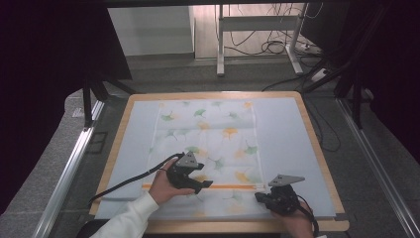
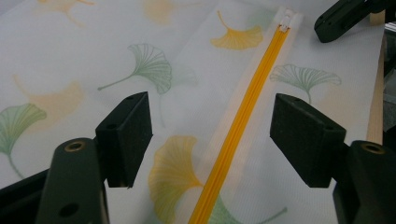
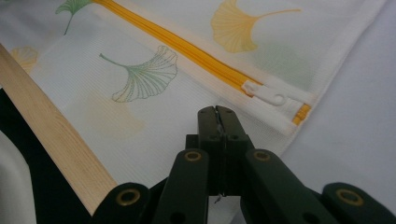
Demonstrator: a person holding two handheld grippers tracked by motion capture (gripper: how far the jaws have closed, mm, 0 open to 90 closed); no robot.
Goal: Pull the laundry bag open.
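Note:
A white mesh bag (image 1: 208, 134) printed with green and yellow ginkgo leaves lies flat on the table. An orange zipper (image 1: 233, 187) runs across it near the front edge. The zipper's white pull (image 3: 266, 94) sits at the end by the bag's corner. My left gripper (image 1: 204, 185) hovers over the zipper (image 2: 243, 116) with its jaws open. One pad (image 2: 126, 135) stands on each side of the orange line, and nothing is gripped. My right gripper (image 1: 261, 197) is shut, its tip (image 3: 216, 113) lying over the bag's corner just short of the pull. Whether it pinches fabric is unclear.
A pale blue mat (image 1: 282, 139) covers the wooden table (image 1: 317, 144). Its wooden front edge (image 3: 51, 140) runs just beside the bag. My right gripper (image 2: 343, 16) shows at the far end of the zipper in the left gripper view. Cables and a desk frame (image 1: 257, 29) stand beyond the table.

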